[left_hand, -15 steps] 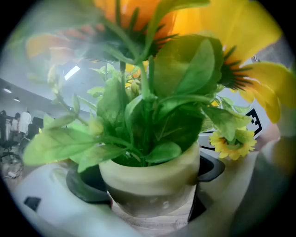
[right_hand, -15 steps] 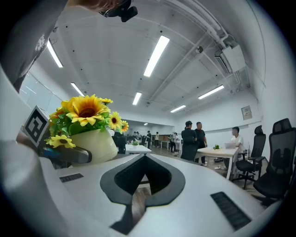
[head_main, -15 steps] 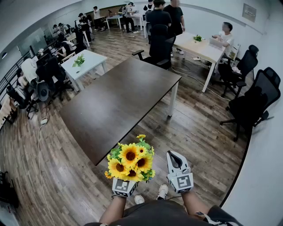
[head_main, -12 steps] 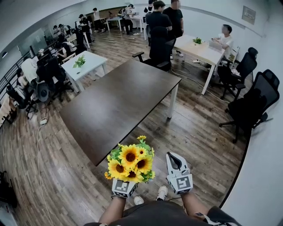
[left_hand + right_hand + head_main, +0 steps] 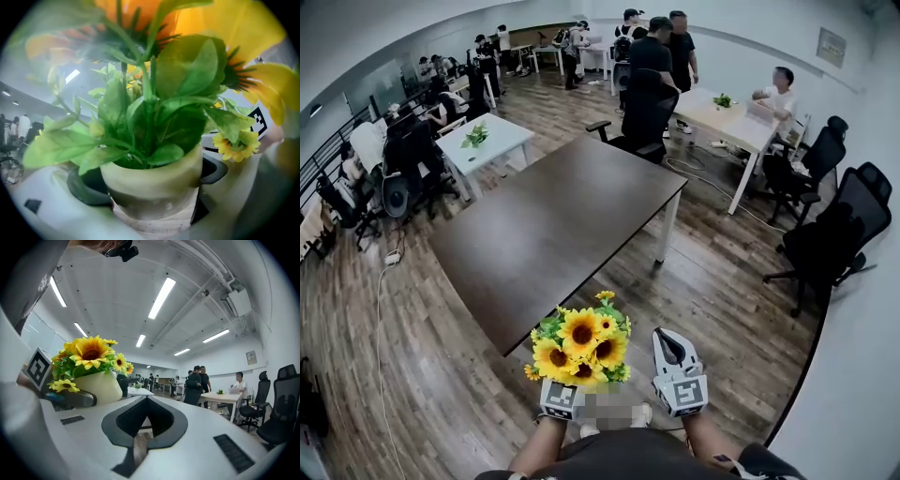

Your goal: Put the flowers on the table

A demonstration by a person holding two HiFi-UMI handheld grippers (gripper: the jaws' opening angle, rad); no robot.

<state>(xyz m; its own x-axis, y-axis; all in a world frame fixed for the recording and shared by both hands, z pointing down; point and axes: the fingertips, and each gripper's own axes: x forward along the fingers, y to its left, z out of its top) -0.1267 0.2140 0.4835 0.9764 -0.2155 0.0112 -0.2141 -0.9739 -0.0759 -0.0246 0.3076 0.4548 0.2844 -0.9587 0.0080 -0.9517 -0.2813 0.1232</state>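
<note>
A bunch of yellow sunflowers (image 5: 581, 342) with green leaves stands in a cream pot (image 5: 154, 183). My left gripper (image 5: 570, 380) is shut on the pot, with a dark pad (image 5: 82, 187) on either side of it, and holds it upright over the wood floor. The blooms hide the jaws in the head view. The long dark brown table (image 5: 553, 225) lies just ahead, its near corner by the flowers. My right gripper (image 5: 661, 336) hangs to the right of the flowers, shut and empty (image 5: 147, 399). Its view shows the flowers (image 5: 91, 350) and pot (image 5: 96, 387) at left.
A white table (image 5: 492, 141) with a small plant stands at left, with seated people around it. Another white table (image 5: 731, 108) is at the far right, with people beside it. Black office chairs (image 5: 839, 230) line the right wall; one (image 5: 642, 112) stands at the dark table's far end.
The head view has shifted slightly. The flowers and both grippers keep the same stance. The standing people at the far end have stepped a little to the right.
</note>
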